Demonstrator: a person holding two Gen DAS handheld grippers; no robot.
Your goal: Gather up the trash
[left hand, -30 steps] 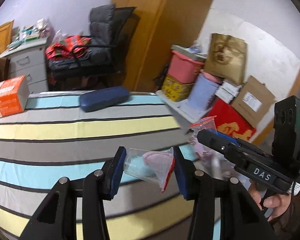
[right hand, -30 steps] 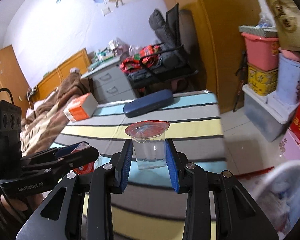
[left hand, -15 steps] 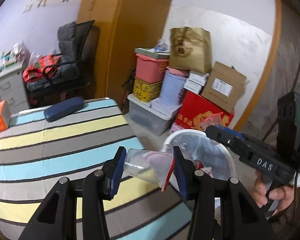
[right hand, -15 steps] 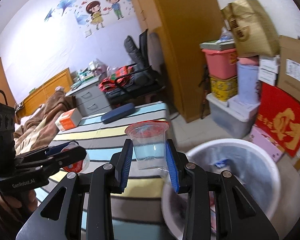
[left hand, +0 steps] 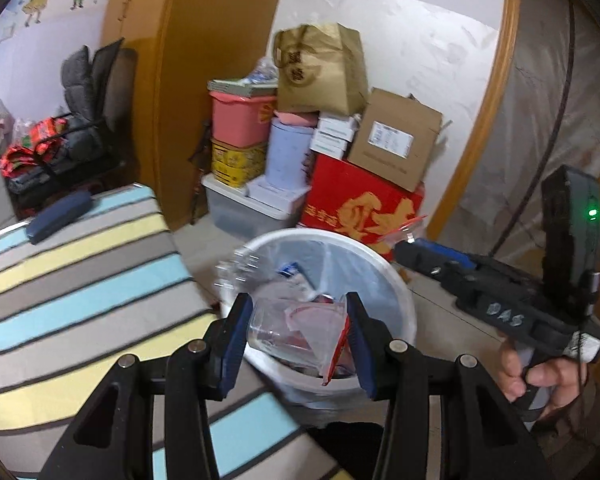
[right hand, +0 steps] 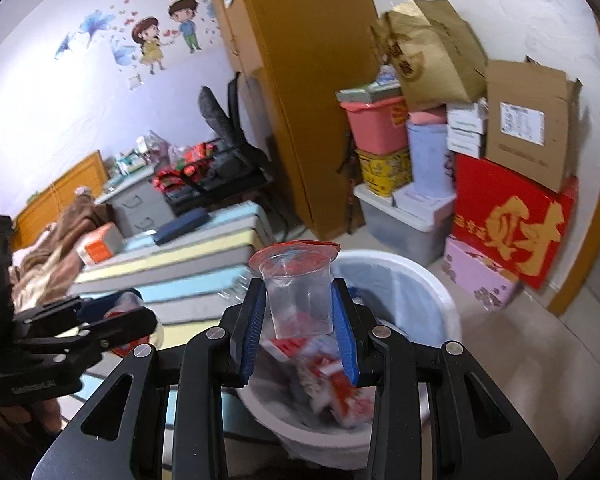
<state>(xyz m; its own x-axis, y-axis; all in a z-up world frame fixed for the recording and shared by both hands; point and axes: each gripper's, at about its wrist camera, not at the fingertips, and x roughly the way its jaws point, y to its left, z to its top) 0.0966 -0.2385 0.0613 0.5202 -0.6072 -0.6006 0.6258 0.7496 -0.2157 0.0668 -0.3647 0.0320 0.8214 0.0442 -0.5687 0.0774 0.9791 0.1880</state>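
My left gripper is shut on a clear plastic cup that lies sideways, its torn red foil lid hanging to the right. It hovers over the near rim of a white trash bin lined with a clear bag and holding wrappers. In the right wrist view my right gripper is shut on a second clear cup, upright, with a red foil lid, above the same bin. Each gripper shows in the other's view: the right one at right, the left one at left.
A striped bed lies left of the bin, with a dark blue case on it. Stacked boxes, a red carton, a pink tub and a brown paper bag stand against the wall behind the bin. A wooden wardrobe rises behind.
Both grippers swung right from over the striped bed to above the white bin, each still holding its cup. The bin now fills the view under the fingers.
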